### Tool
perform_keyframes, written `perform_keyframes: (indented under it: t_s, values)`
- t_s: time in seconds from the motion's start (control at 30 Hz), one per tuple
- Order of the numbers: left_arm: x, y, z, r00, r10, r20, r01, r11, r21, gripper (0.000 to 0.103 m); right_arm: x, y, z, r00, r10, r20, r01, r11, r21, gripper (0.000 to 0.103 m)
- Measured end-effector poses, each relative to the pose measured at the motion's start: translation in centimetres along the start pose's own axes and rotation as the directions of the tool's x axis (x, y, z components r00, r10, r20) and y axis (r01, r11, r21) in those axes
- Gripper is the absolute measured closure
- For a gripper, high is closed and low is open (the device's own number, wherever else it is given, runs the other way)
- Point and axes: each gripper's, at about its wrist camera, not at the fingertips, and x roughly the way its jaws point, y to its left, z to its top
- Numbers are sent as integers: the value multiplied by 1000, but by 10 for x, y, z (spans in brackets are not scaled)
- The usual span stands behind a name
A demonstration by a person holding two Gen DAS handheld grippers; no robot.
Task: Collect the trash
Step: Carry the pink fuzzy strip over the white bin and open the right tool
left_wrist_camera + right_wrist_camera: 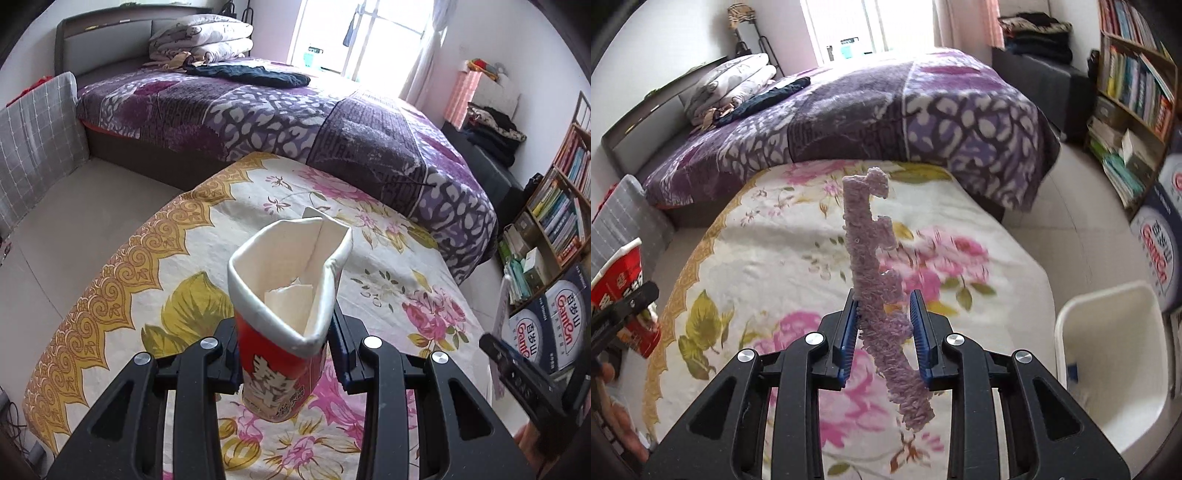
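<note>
My left gripper (282,332) is shut on a squashed red paper cup (284,295) with a white inside and a piece of white paper in it, held above the floral table cover (147,280). The cup also shows at the left edge of the right wrist view (622,291). My right gripper (884,314) is shut on a long lilac foam strip (871,258), which stands up above the cover (775,258). A white bin (1115,362) stands low on the right, next to the right gripper.
A bed with a purple blanket (295,118) lies behind the table. A bookshelf (1134,96) and blue Ganten boxes (1160,251) stand on the right. A grey chequered cushion (37,140) is at the left. The right gripper shows at the lower right of the left wrist view (517,369).
</note>
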Motion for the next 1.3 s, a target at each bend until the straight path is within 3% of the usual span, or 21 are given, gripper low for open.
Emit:
perform_keyframes:
  t_s: [0.27, 0.83, 1.3]
  values:
    - [11, -20, -15, 999, 11, -42, -9, 999, 43, 67, 6, -22, -30, 999, 2, -36, 0, 999, 38, 76]
    - [16, -79, -29, 999, -5, -51, 12, 990, 139, 66, -5, -64, -26, 999, -20, -38, 23, 997, 71, 76]
    - [26, -139, -45, 995, -62, -80, 77, 976, 205, 66, -26, -120, -33, 996, -81, -38, 86, 986, 143, 75]
